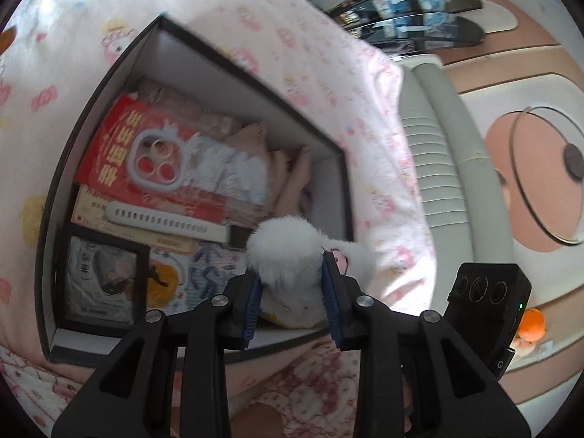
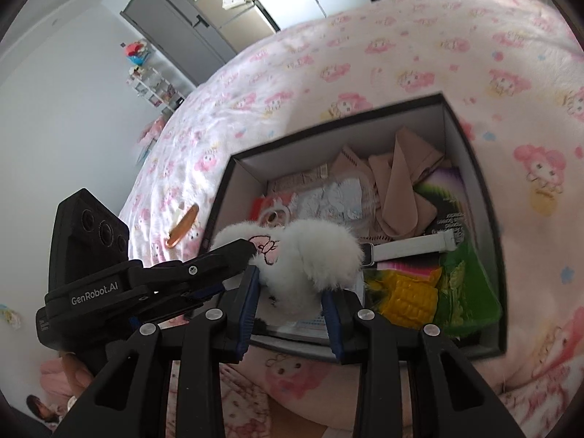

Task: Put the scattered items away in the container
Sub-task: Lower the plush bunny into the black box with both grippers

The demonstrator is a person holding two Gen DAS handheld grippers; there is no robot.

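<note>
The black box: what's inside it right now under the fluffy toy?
Both claws hold the white fluffy toy over the black box. Inside show a white watch strap, beige fabric, a red packet and a corn toy. The near corner is hidden.

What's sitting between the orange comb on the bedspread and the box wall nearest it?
Nothing: in the right wrist view only bare pink bedspread separates the comb from the box wall.

A pink cartoon-print bedspread (image 2: 401, 54) is covering the bed, daylight is falling across it, and a grey door (image 2: 175, 25) is standing in the white wall (image 2: 54, 109) beyond.
</note>
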